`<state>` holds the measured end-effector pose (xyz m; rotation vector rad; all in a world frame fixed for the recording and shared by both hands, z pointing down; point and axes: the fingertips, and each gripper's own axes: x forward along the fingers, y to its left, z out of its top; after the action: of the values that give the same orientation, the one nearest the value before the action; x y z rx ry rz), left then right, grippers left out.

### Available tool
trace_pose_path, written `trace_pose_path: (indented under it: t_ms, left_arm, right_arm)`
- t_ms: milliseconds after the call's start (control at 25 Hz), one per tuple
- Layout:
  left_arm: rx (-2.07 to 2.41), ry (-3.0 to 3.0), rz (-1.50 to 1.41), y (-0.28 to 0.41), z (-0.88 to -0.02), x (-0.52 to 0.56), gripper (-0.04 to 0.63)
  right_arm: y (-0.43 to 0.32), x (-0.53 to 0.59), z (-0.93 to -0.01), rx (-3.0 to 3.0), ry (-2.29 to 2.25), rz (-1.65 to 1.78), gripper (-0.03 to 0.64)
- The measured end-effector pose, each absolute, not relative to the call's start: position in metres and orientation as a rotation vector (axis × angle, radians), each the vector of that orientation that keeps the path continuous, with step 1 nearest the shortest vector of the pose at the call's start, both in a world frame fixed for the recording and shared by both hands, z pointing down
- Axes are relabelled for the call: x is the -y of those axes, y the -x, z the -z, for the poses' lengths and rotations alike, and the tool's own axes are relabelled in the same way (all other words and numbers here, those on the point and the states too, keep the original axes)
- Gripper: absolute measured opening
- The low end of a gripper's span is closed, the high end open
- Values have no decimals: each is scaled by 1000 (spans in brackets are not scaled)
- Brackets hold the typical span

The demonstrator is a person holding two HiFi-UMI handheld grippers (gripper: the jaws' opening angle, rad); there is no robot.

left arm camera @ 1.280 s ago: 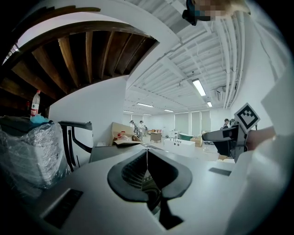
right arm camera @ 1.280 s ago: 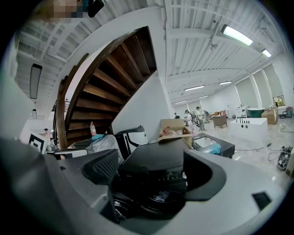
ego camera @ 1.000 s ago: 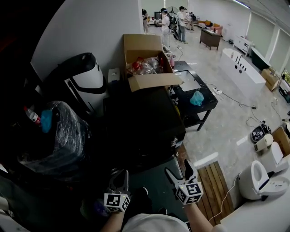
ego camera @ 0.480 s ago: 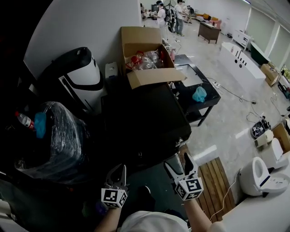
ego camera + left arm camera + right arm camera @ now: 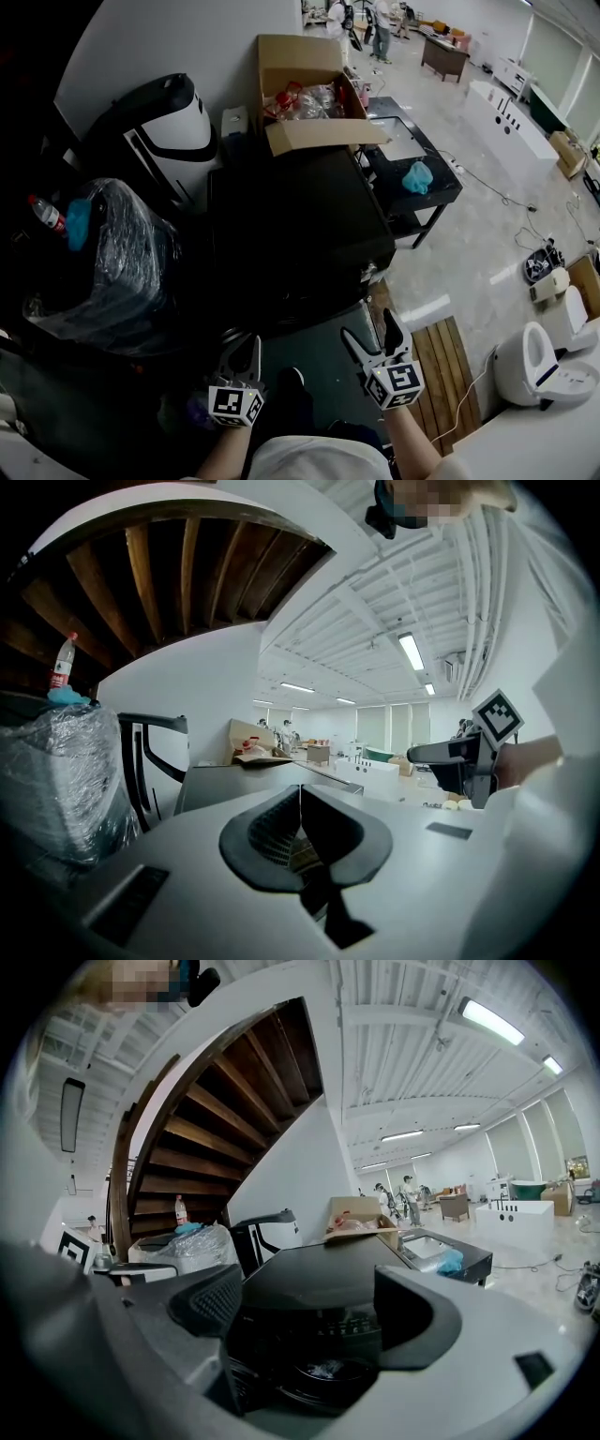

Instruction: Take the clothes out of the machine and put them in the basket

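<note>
The black machine (image 5: 295, 239) stands in front of me, its flat top dark and bare. In the right gripper view its front shows a dark round opening (image 5: 323, 1377) low down, with a small pale crumpled thing (image 5: 326, 1369) inside. My right gripper (image 5: 373, 335) hovers open just before the machine's front right corner, nothing between its fingers. My left gripper (image 5: 243, 352) is held at the front left, its jaws shut together and empty. The left gripper view looks over the machine's top (image 5: 244, 780) with the left gripper (image 5: 300, 822) closed. No basket shows.
A plastic-wrapped bin (image 5: 103, 262) crowds the left side, and a black-and-white appliance (image 5: 169, 122) stands behind it. An open cardboard box (image 5: 305, 89) sits behind the machine. A black low table (image 5: 427, 202), a wooden pallet (image 5: 441, 375) and white fixtures (image 5: 534, 366) lie to the right.
The head view has shifted a little, so the machine sits higher in frame. Both grippers stay at the machine's front, left shut and right open as before.
</note>
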<state>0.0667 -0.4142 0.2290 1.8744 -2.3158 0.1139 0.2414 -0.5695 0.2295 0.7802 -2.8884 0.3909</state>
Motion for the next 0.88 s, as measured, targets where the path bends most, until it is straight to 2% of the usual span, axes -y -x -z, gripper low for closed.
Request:
trace_pose_path:
  t_ms: [880]
  left_arm:
    - [2421,-1921,-21,-62,-315,458,21]
  right_arm:
    - [-209,582,-333,2975,-690,-300,436]
